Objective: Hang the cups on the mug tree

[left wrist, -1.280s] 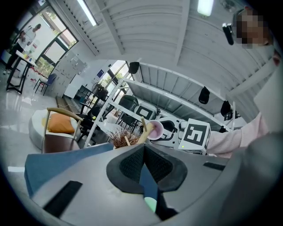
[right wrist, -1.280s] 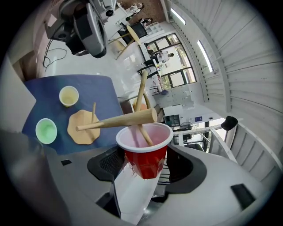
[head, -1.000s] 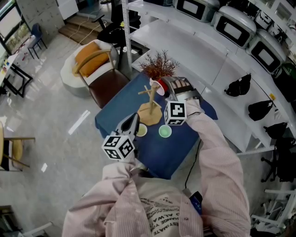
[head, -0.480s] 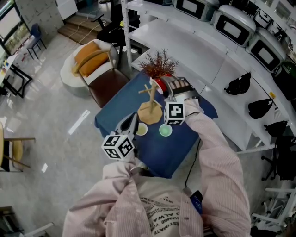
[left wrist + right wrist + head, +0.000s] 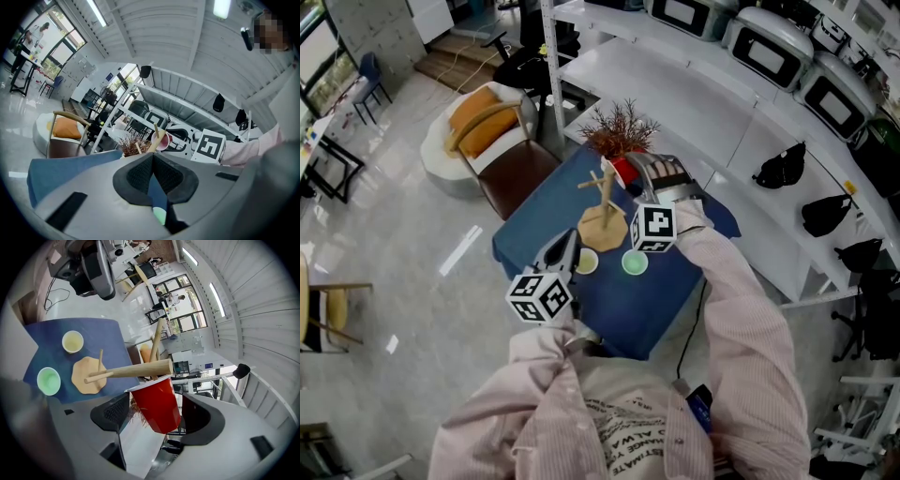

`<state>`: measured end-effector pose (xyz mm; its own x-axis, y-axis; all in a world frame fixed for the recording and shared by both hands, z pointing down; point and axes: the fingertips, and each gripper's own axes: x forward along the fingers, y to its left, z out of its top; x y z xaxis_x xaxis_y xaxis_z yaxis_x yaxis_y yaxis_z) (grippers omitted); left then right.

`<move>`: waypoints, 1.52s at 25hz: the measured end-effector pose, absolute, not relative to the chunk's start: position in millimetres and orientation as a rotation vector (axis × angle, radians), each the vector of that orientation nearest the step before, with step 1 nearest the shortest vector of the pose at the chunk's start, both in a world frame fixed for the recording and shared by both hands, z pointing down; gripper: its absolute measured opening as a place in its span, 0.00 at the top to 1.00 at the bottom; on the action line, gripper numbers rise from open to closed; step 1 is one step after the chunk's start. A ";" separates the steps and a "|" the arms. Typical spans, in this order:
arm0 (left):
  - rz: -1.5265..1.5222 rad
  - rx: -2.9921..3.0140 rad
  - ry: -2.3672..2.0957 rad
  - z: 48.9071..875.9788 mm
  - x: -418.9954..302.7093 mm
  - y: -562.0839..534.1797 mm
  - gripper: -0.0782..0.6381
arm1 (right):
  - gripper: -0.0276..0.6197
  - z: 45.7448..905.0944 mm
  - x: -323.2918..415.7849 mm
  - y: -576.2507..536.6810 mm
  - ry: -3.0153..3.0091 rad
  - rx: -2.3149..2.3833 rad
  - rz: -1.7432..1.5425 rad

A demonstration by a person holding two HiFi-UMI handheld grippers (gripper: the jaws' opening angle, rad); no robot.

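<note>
The wooden mug tree (image 5: 602, 214) stands on the blue table (image 5: 628, 309). A red cup (image 5: 157, 401) sits mouth-up against the end of one peg (image 5: 136, 370), between the jaws of my right gripper (image 5: 157, 412). Those jaws have just been opening; a gap shows on the cup's left side, so the gripper is open. In the head view the red cup (image 5: 624, 172) is at the tree's upper right, with my right gripper (image 5: 645, 174) beside it. A green cup (image 5: 634, 263) and a yellow cup (image 5: 586, 262) stand near the tree's base. My left gripper (image 5: 570, 242) is shut and empty above the table's near left.
A dried reddish plant (image 5: 621, 131) stands just behind the tree. A brown chair with an orange cushion (image 5: 502, 141) is left of the table. White shelves with microwaves (image 5: 769, 47) and black bags (image 5: 783, 173) run along the right.
</note>
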<state>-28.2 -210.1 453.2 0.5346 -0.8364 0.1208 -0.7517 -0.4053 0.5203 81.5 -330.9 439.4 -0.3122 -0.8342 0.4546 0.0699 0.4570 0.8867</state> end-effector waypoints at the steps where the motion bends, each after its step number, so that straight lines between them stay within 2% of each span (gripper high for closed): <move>1: -0.215 2.253 -1.284 453.6 -27.8 -209.5 0.89 | 0.48 439.1 81.3 -329.9 -1.640 0.674 -1.054; 20: -0.210 2.270 -1.269 449.1 -16.6 -193.6 0.89 | 0.47 429.6 102.6 -310.0 -1.669 0.782 -1.001; 38: -0.188 2.294 -1.276 450.9 -1.3 -170.6 0.89 | 0.48 450.6 151.1 -245.9 -2.105 1.241 -0.358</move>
<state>-1.3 -170.6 450.9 0.5501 -0.8264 0.1201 -0.7568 -0.4326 0.4900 151.1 -245.9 450.6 -0.3323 -0.8536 0.4013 -0.6731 0.5126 0.5330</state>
